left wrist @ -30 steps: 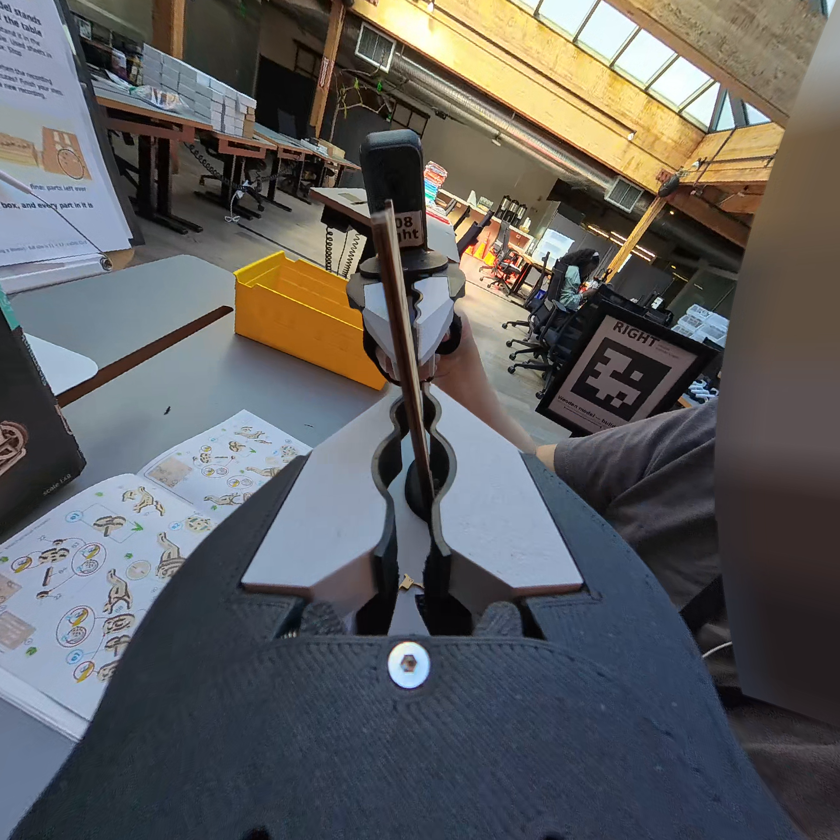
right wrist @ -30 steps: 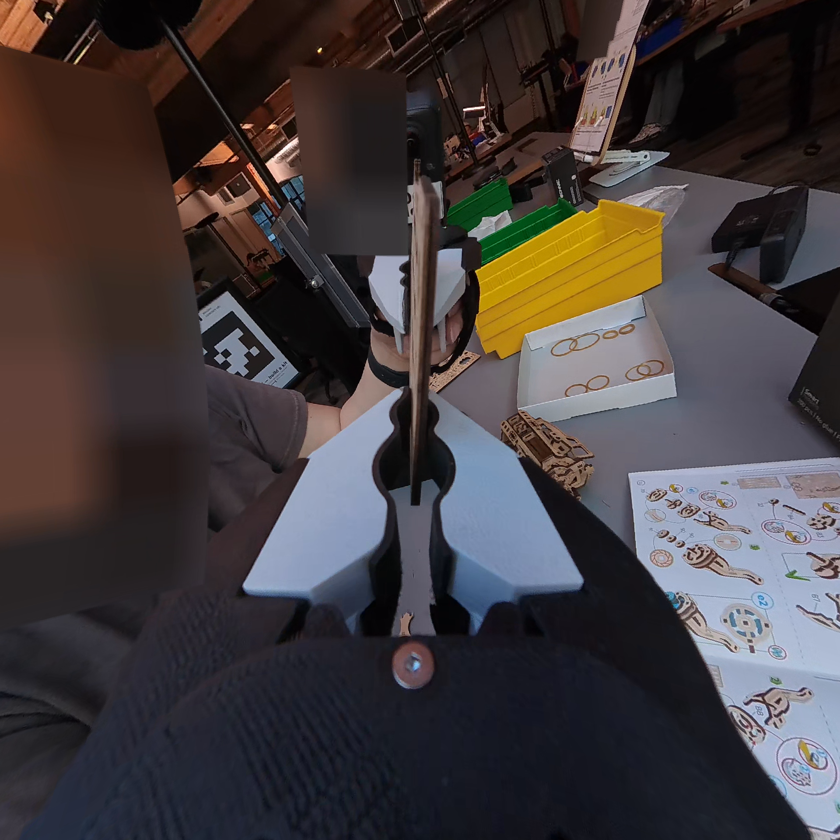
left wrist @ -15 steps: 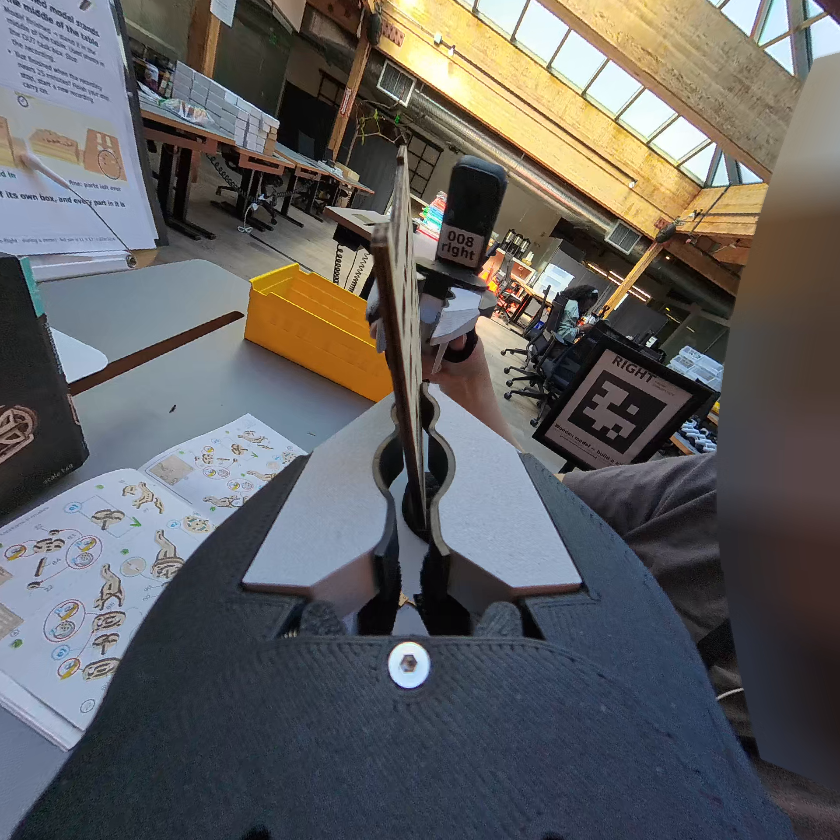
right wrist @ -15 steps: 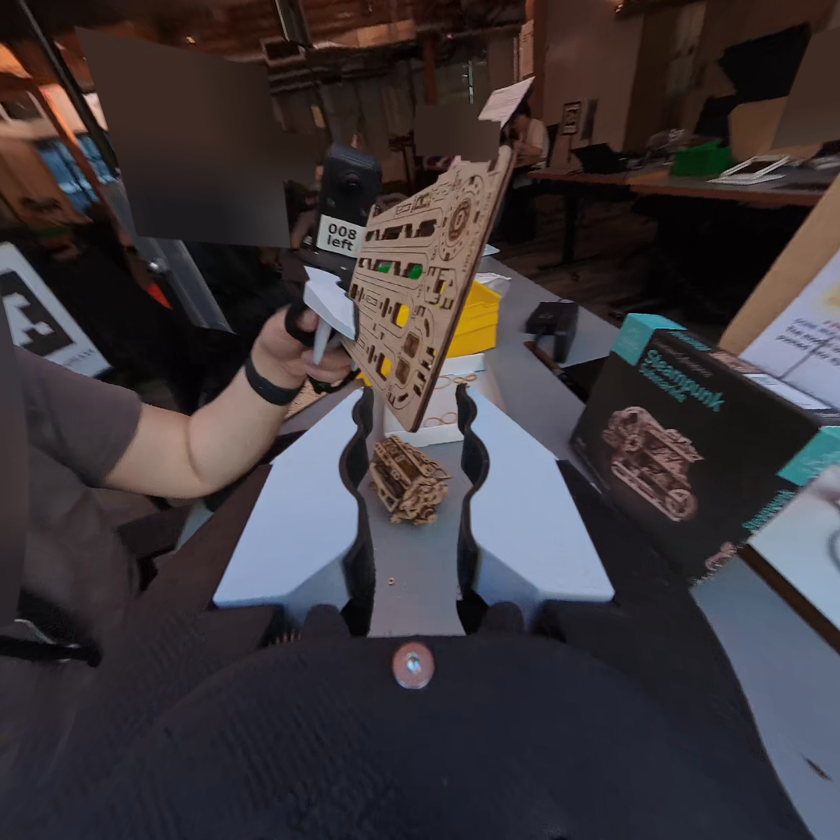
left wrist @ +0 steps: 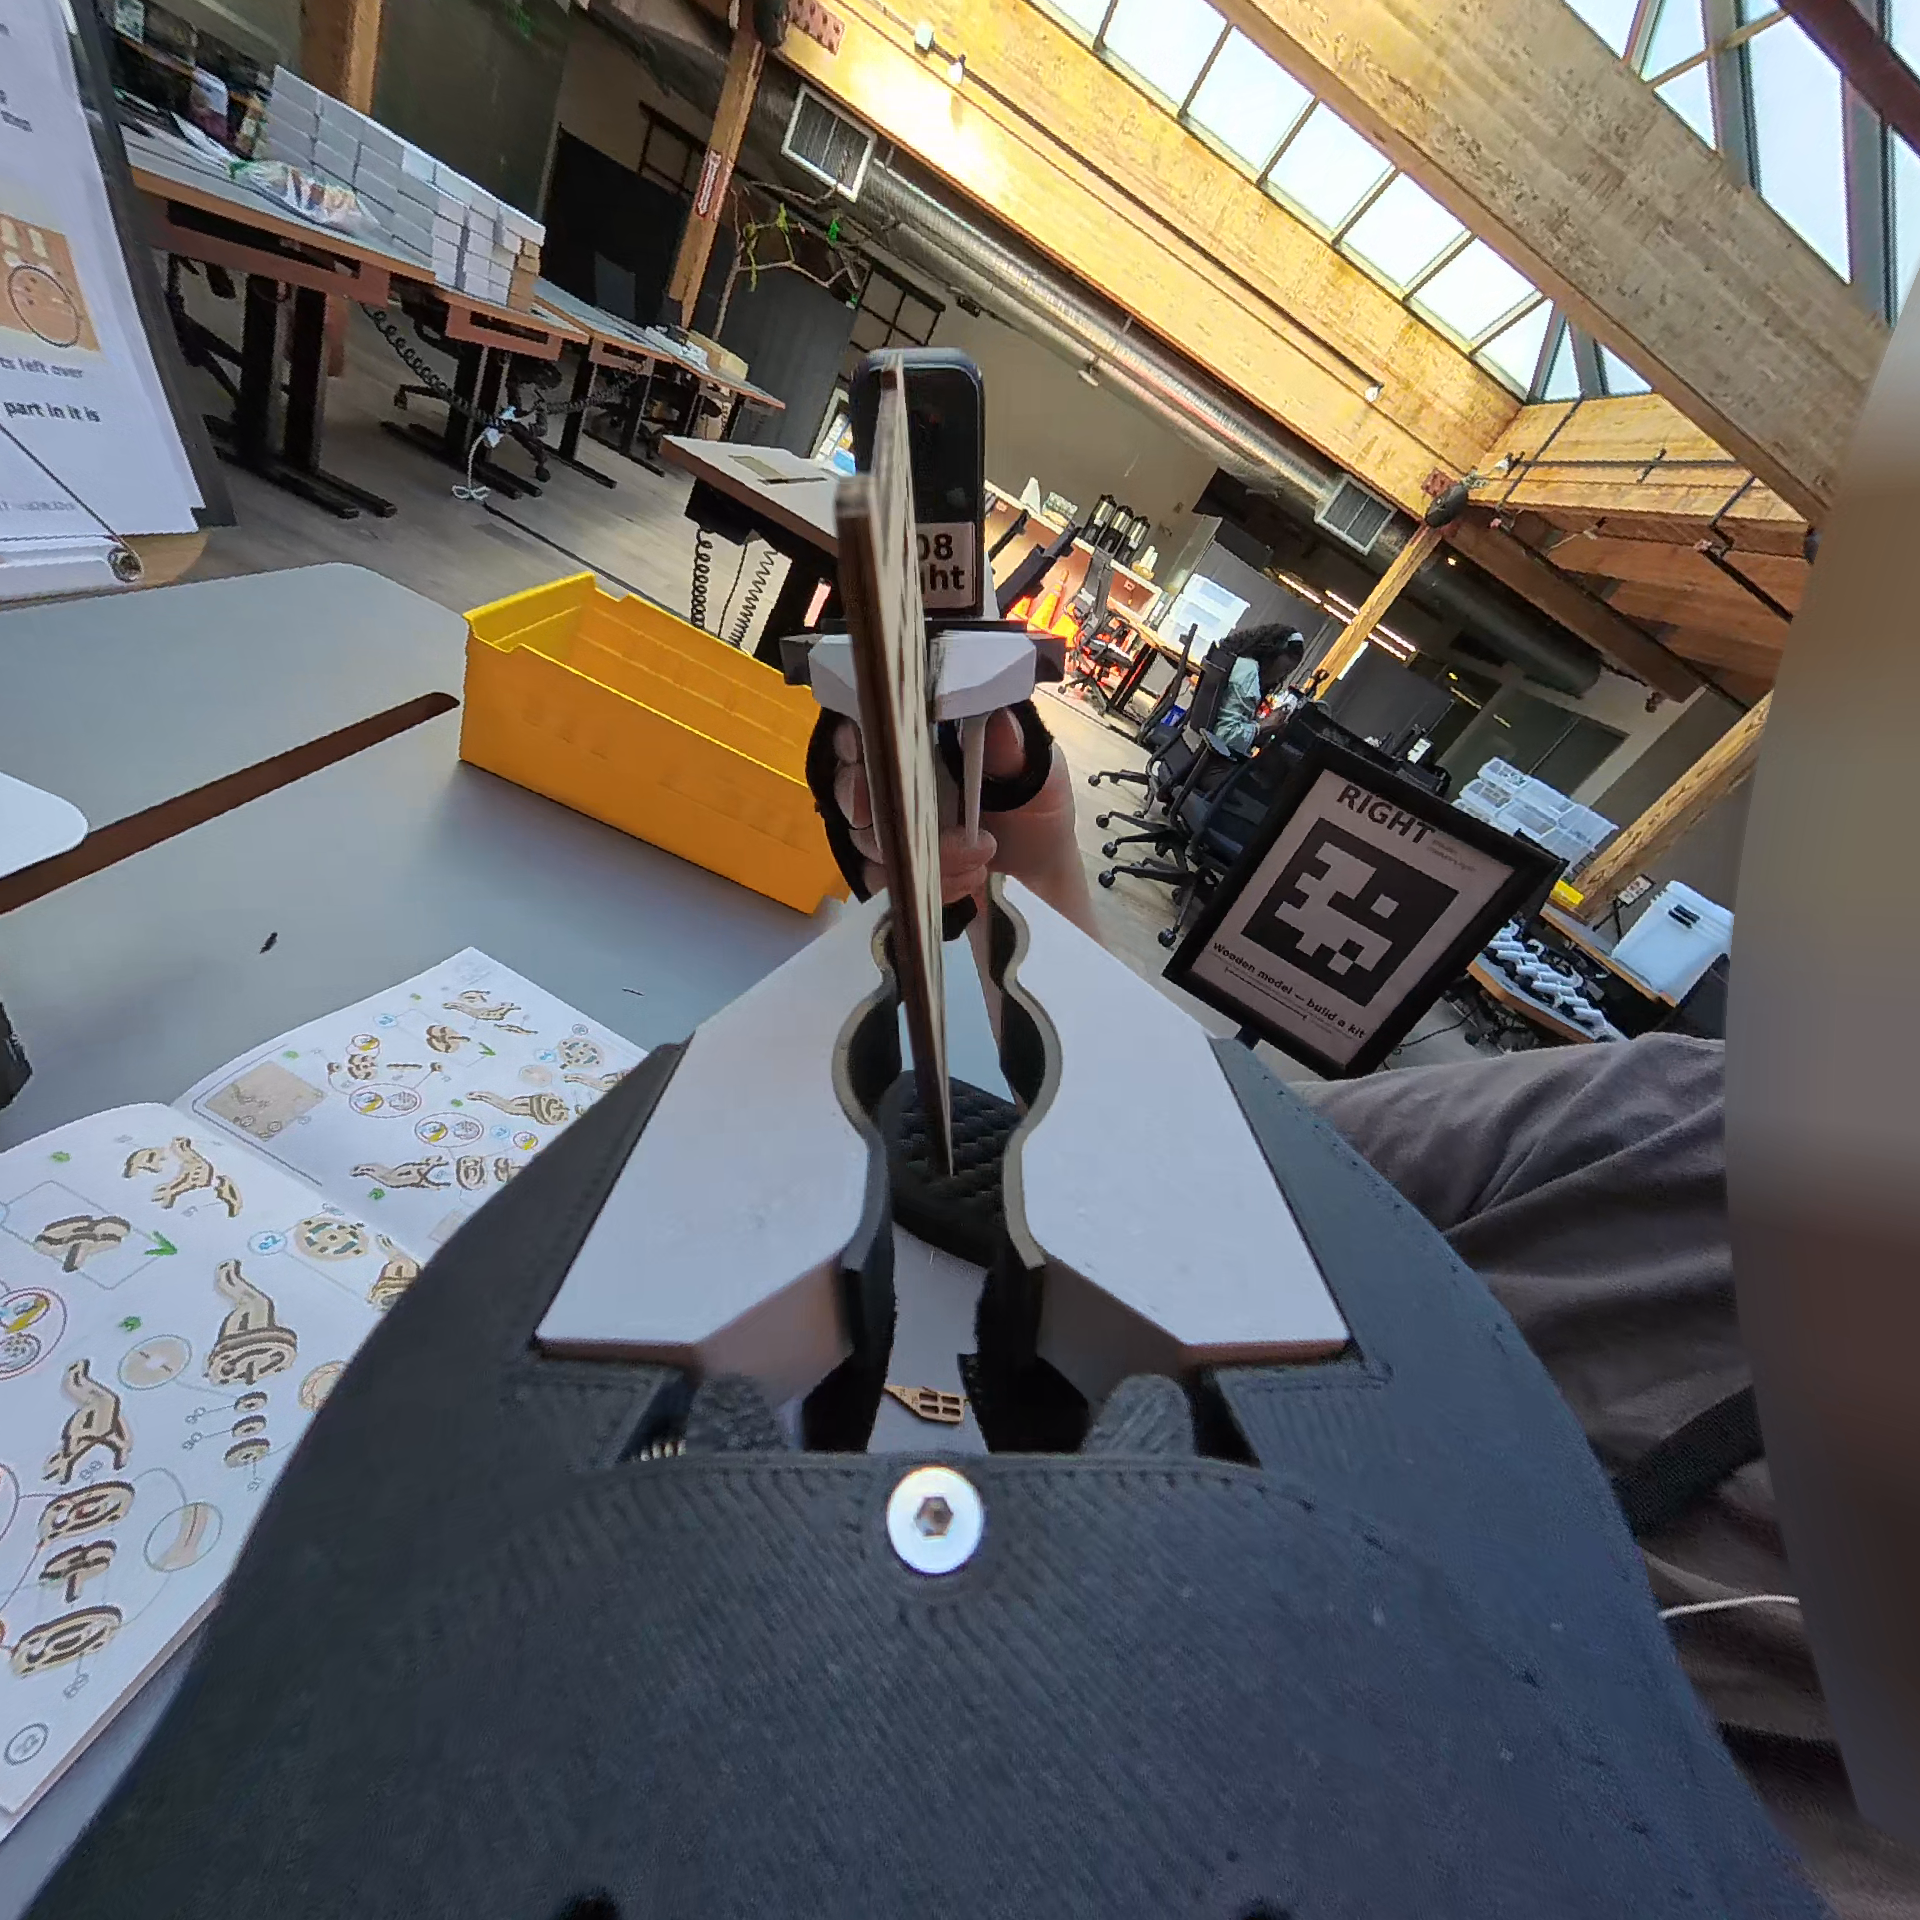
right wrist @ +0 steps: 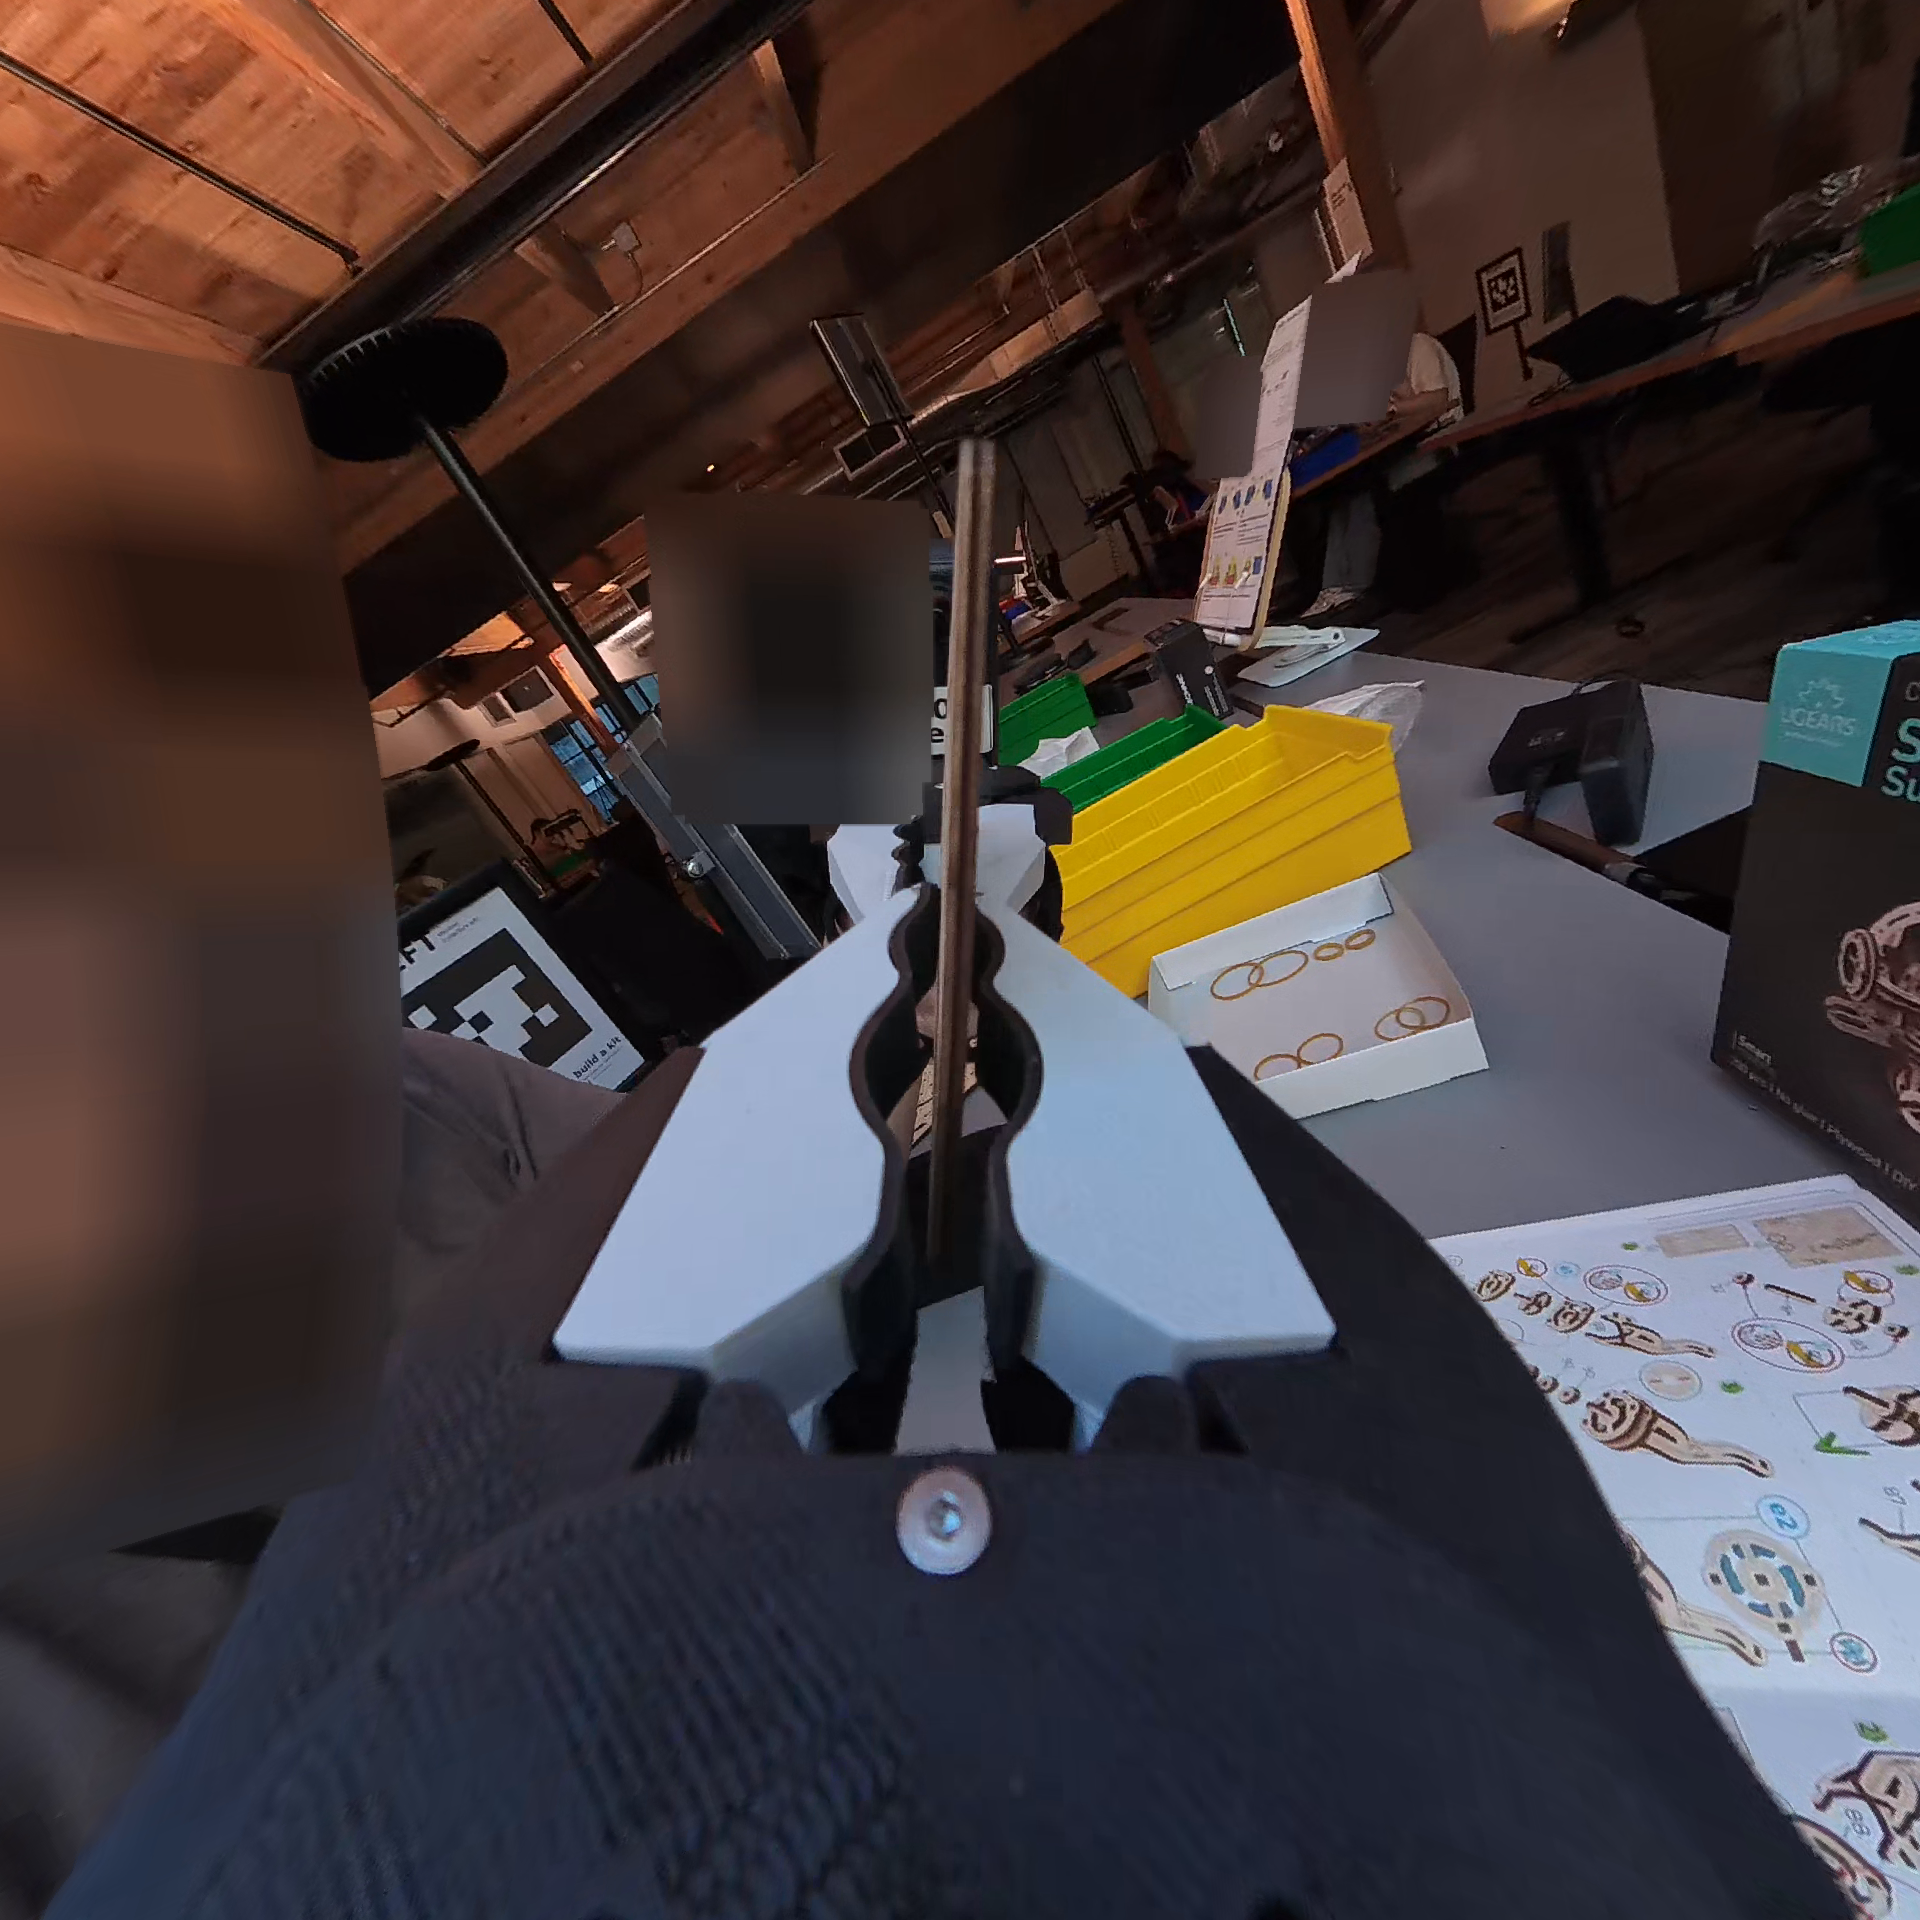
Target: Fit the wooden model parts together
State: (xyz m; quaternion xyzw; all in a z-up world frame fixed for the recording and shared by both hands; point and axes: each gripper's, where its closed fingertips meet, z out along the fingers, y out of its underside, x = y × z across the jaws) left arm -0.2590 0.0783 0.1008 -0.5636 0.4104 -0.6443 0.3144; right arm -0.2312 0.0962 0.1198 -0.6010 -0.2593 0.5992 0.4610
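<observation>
Both tools, left tool (left wrist: 940,951) and right tool (right wrist: 945,935), are clamping the wooden sheet (left wrist: 899,748) (seen edge-on) above the tabletop (left wrist: 312,852)

Left gripper (left wrist: 940,925), right gripper (right wrist: 948,920) face-to-face, jaws clamped.

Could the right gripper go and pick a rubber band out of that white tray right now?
Probably not yet. The right gripper is shut on the wooden sheet, shared with the left gripper. The white tray itself lies open, uncovered.
</observation>
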